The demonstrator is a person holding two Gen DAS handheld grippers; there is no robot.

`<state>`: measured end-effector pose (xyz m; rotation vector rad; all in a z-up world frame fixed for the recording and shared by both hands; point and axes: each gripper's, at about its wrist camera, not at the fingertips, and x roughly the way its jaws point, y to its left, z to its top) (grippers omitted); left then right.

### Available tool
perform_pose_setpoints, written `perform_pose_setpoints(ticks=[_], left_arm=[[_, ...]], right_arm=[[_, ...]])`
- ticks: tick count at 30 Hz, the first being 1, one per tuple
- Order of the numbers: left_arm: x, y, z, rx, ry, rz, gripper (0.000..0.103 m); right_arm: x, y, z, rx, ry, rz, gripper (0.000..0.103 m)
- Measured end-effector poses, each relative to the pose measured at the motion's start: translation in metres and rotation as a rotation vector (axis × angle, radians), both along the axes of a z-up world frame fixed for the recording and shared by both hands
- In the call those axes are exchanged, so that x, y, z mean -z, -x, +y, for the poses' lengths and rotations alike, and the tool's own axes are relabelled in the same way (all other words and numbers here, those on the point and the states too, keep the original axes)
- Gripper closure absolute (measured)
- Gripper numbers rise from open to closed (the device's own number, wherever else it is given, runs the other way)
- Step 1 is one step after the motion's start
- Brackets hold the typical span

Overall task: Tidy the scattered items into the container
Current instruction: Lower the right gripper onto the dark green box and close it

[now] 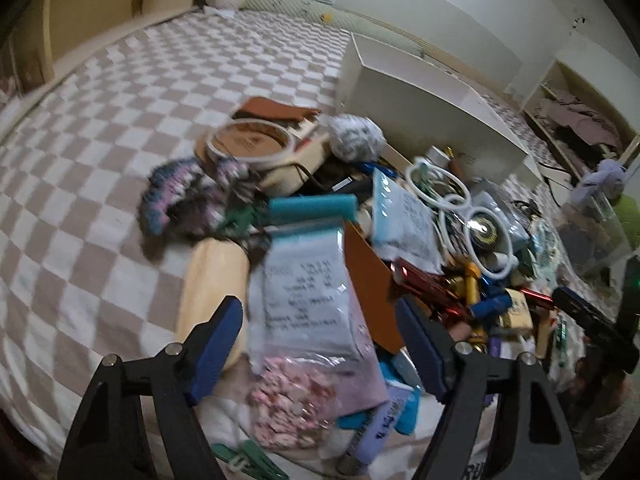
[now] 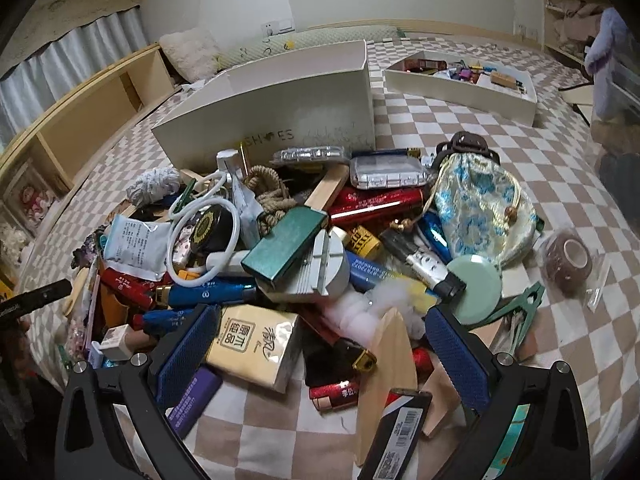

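Closing on the clear labelled bag (image 1: 308, 320) between the half-open jaws of the left gripper (image 1: 320, 344) could snag neighbours in the heaped clutter on the bed, well short of the white container (image 1: 420, 92), while the right gripper (image 2: 320, 344) hovers wide open, empty.

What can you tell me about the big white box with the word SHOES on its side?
The big white rectangular box looks like cardboard and has no lid on. Its long side bears grey letters reading SHOES. It stands upright on the brown and white checked cover, just behind the pile of scattered items, some of which lean against its front wall. What shows of its inside looks empty.
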<state>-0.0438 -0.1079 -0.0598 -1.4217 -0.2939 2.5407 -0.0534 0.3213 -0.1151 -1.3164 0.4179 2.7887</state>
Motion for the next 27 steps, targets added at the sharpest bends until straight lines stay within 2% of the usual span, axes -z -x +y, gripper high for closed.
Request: perform_pose_setpoints(ticks=[3, 6, 8, 19, 23, 25, 27], left_arm=[[0.005, 0.003, 0.0, 0.006, -0.042, -0.038, 0.026], [0.013, 0.007, -0.001, 0.0, -0.086, -0.084, 0.034], [0.018, 0.009, -0.001, 0.0, -0.108, -0.114, 0.035], [0.028, 0.024, 0.004, -0.032, -0.011, -0.083, 0.033], [0.029, 0.029, 0.005, -0.034, -0.008, -0.073, 0.033], [0.028, 0.028, 0.003, -0.04, -0.012, -0.07, 0.043], [0.028, 0.026, -0.001, -0.044, -0.043, -0.066, 0.049]], right_arm=[[0.005, 0.0, 0.0, -0.003, 0.018, -0.011, 0.0], [0.004, -0.002, -0.003, -0.02, 0.044, -0.005, 0.0], [0.003, -0.003, -0.004, -0.029, 0.045, 0.0, 0.0], [-0.003, 0.015, -0.016, -0.082, 0.012, 0.016, 0.0], [-0.01, 0.029, -0.013, -0.076, 0.007, 0.034, 0.0], [-0.012, 0.036, -0.009, -0.059, 0.002, 0.032, 0.0], [-0.012, 0.042, -0.006, -0.037, -0.015, 0.022, 0.0]])
